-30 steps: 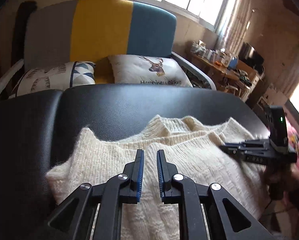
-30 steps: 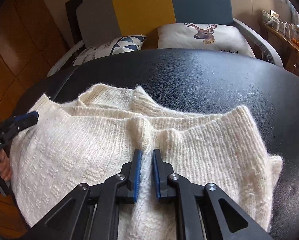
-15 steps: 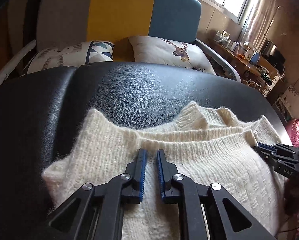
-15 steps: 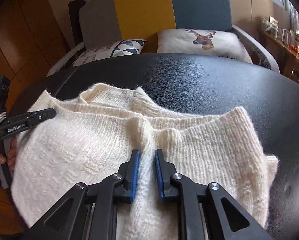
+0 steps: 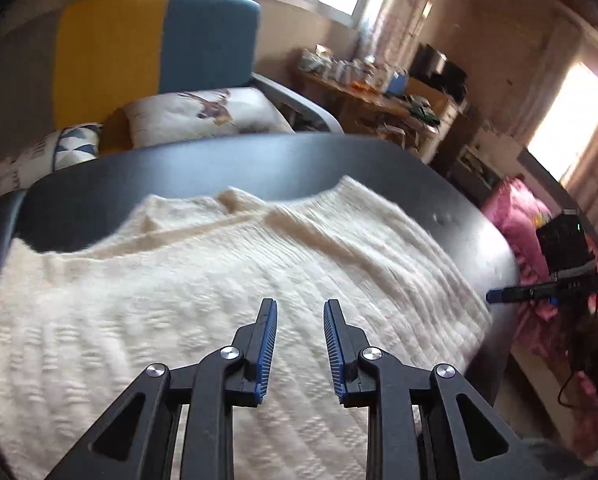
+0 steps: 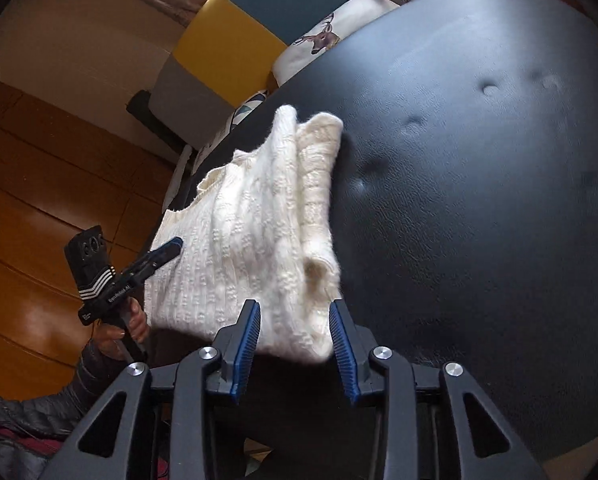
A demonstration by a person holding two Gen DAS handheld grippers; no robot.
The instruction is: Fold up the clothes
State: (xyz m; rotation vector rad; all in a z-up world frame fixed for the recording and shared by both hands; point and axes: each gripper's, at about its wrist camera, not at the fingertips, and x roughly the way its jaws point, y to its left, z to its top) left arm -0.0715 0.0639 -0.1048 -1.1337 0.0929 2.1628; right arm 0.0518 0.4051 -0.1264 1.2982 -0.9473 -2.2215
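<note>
— What takes up most of the view?
— The black padded bench (image 6: 479,200), with a striped sofa (image 5: 159,52) and a deer cushion (image 5: 203,116) behind it.
— And the garment?
— The cream sweater (image 5: 219,280) lies folded on the bench toward its left edge, reaching the near rim (the left wrist view is motion-blurred).
— The tools?
— The left gripper (image 5: 300,346) hangs over the knit, its jaws apart with nothing between them. The right gripper (image 6: 295,350) sits at the sweater's near edge, its jaws wide and holding nothing; whether they touch the cloth cannot be told.
</note>
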